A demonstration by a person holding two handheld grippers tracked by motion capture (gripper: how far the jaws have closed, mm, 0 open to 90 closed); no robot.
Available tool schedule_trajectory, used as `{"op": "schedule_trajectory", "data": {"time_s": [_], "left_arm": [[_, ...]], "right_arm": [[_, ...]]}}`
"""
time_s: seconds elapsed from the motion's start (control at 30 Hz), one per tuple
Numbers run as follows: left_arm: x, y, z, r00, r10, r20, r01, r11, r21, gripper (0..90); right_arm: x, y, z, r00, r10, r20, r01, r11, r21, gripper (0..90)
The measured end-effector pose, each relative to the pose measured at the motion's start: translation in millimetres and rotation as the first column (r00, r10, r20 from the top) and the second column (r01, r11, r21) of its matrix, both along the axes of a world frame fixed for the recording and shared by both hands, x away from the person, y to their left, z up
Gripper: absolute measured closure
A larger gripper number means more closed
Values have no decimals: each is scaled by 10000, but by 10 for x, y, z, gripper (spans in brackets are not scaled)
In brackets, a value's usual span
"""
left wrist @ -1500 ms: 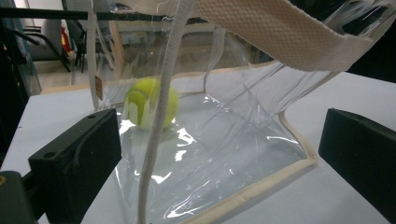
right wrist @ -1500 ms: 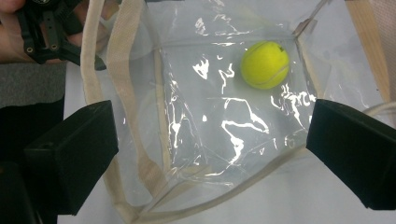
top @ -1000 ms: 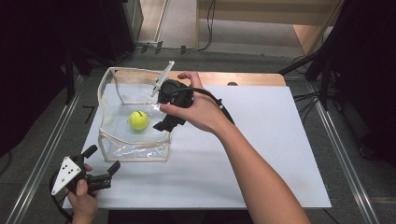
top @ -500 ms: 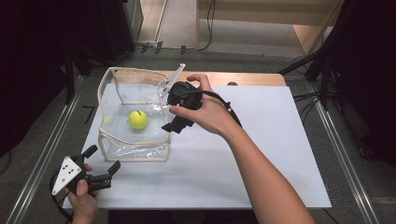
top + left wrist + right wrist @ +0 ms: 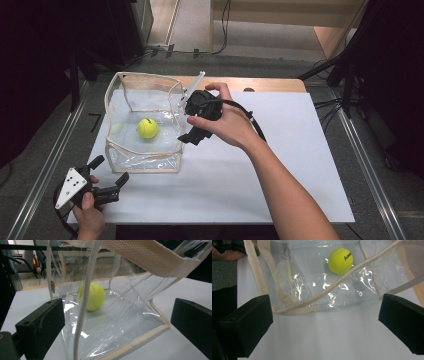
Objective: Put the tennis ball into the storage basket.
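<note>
White table [image 5: 300, 165] | tennis ball [image 5: 148, 128] in clear bag [image 5: 142, 156]; right claw [image 5: 191, 135] agape beside it; left claw [image 5: 111, 176] agape.

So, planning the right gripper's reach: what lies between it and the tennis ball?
In the right gripper view, the clear bag's wall and a cream strap lie between the open right gripper and the tennis ball.

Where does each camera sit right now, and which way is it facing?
High view: above the person's side, looking forward and down on the clear bag; both forearms and tools show.
Left gripper view: low on the table, facing the bag's side; open black jaws.
Right gripper view: above the bag's edge, looking down; open jaws.
Shared: tennis ball.
</note>
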State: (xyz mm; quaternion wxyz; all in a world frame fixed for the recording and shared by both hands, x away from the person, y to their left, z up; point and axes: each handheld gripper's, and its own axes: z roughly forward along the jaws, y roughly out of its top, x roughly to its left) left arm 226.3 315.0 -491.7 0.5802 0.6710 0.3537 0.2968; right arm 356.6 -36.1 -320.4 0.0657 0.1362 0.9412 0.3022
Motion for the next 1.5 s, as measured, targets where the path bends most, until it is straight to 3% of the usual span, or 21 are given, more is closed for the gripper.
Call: {"op": "schedule_trajectory", "data": {"time_s": [0.97, 1.5], "left_arm": [[0, -4, -2, 10000, 28, 11, -28, 10000, 33, 0], [0, -5, -1, 10000, 33, 9, -33, 10000, 76, 0]], "right_arm": [[-87, -334, -261, 9991, -432, 26, 430, 9971, 628, 0], [-150, -573, -431, 9951, -981, -113, 988, 9909, 914, 0]]}}
